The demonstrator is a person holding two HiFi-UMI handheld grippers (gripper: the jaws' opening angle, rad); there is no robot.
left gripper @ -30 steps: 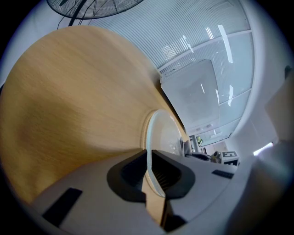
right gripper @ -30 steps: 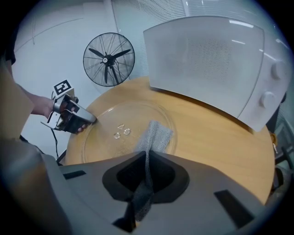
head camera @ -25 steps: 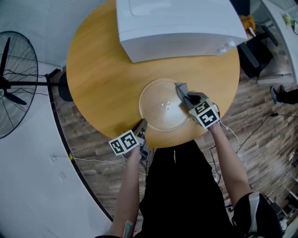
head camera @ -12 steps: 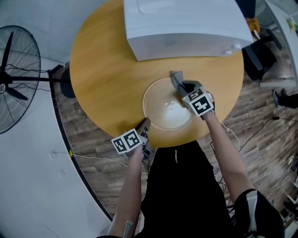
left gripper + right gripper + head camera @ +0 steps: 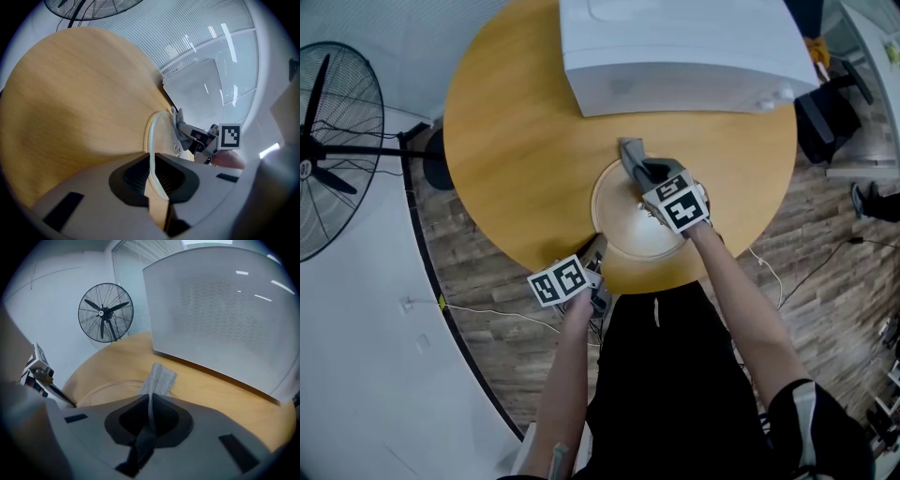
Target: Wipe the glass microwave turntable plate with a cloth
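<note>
Where the right gripper is closed, a grey cloth is pinched between its jaws, the free end laid just ahead across the far rim of the glass turntable plate. The plate's near rim is clamped edgewise by the left gripper. Beneath both, a round wooden table is recorded. Beyond the cloth, a white microwave is set, and a standing fan farther off.

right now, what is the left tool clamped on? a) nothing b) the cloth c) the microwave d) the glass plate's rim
d: the left gripper view shows the left tool shut on the rim of the glass plate; the cloth is in the right tool
</note>
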